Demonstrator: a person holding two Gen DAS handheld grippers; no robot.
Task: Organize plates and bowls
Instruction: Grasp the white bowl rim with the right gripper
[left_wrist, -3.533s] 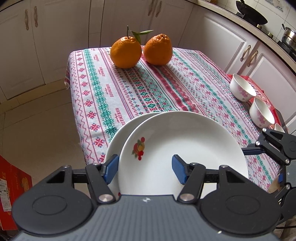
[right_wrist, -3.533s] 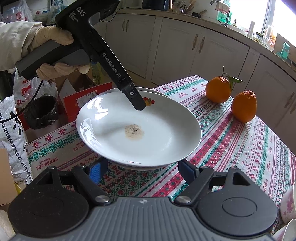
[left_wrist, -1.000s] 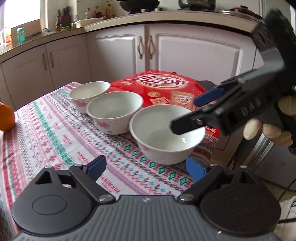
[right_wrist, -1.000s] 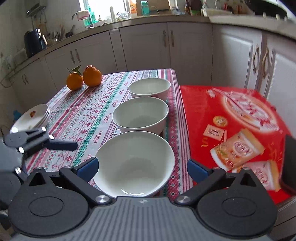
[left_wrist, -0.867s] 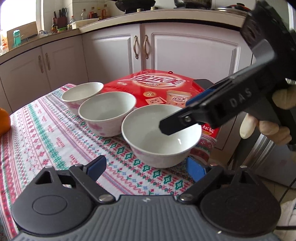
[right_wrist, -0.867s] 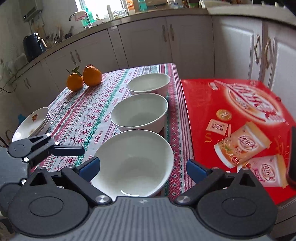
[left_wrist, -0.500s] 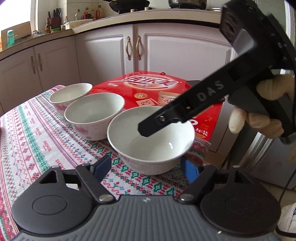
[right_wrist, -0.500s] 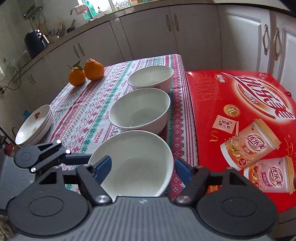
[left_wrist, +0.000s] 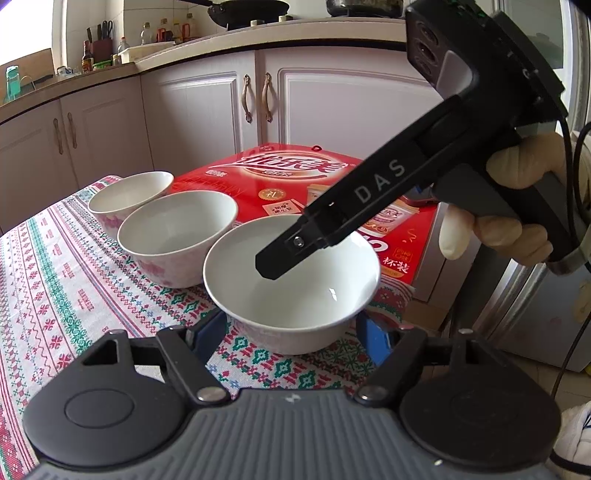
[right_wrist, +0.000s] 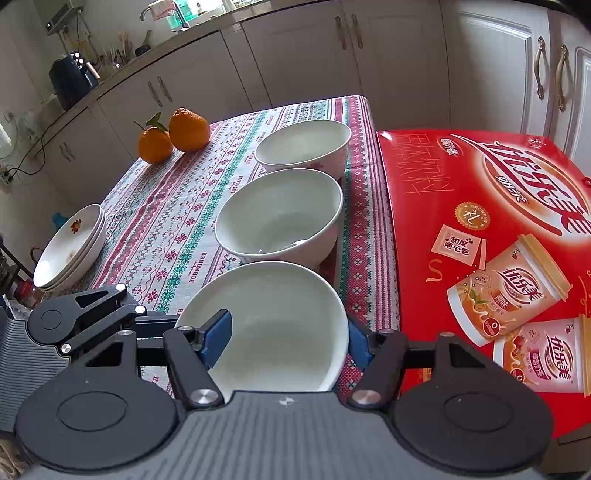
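Observation:
Three white bowls stand in a row on the patterned tablecloth (right_wrist: 166, 221). Both grippers are at the nearest bowl (left_wrist: 295, 295) (right_wrist: 273, 295). My left gripper (left_wrist: 291, 336) has its blue pads low on either side of this bowl's body, and its jaws are closing. My right gripper (right_wrist: 288, 341) is closing too, with its left pad inside the bowl and its right pad at the outside of the rim. In the left wrist view, one of its fingers (left_wrist: 280, 258) dips into the bowl. The middle bowl (right_wrist: 277, 214) and the far bowl (right_wrist: 303, 144) stand untouched.
A stack of white plates (right_wrist: 70, 247) sits at the table's left edge, with two oranges (right_wrist: 173, 134) at the far end. A red carton (right_wrist: 480, 240) lies beside the bowls on the right. A gloved hand (left_wrist: 517, 206) holds the right gripper. Cabinets stand behind.
Both grippers left the plates and came to the nearest bowl. Over the last second both pairs of jaws narrowed around it, and the right gripper's finger sank into the bowl.

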